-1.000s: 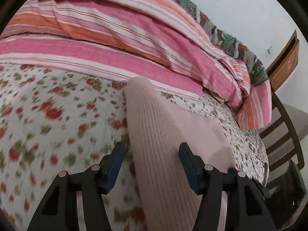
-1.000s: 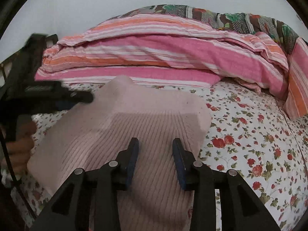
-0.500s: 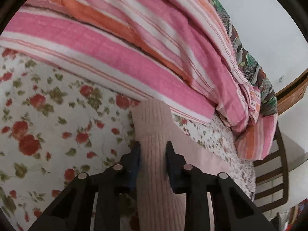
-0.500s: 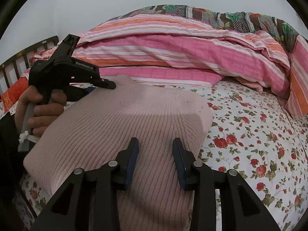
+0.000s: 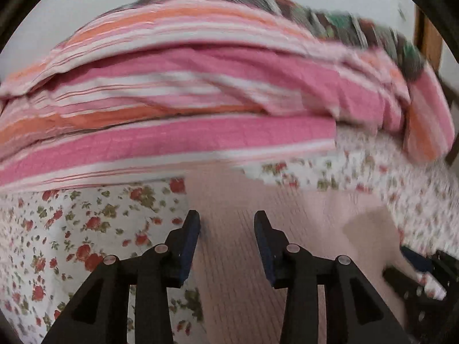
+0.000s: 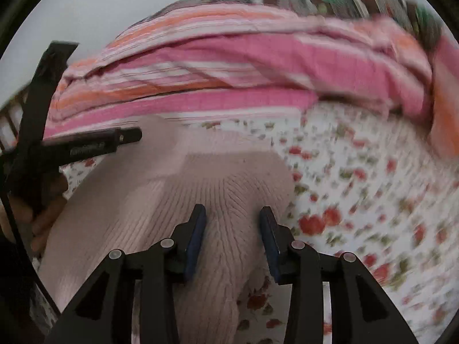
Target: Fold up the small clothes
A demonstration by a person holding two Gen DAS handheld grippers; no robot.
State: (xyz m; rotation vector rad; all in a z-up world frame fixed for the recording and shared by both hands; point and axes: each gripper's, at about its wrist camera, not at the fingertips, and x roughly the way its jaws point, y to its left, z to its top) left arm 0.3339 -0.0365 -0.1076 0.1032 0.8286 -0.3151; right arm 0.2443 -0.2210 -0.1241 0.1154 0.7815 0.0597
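A pale pink ribbed knit garment [image 6: 160,197] lies on the flowered bedsheet [image 6: 358,172]. It also shows in the left wrist view [image 5: 243,258]. My right gripper [image 6: 232,229] has its jaws apart with a raised bunch of the knit's near edge between them; whether the pads press it is unclear. My left gripper [image 5: 226,235] has its jaws apart over the knit's left edge. The left gripper also shows in the right wrist view [image 6: 86,146], held by a hand at the garment's far left corner.
A pink, orange and white striped quilt [image 5: 183,109] is piled along the back of the bed, with a dark patterned cloth [image 5: 330,20] on top. A wooden headboard [image 5: 427,43] stands at the right. The flowered sheet [image 5: 71,229] shows left of the garment.
My left gripper's jaws were narrowly pinched on the knit's edge and now stand wider apart, and its view has swung right. The right view has shifted and blurred; the knit bunches up between its jaws.
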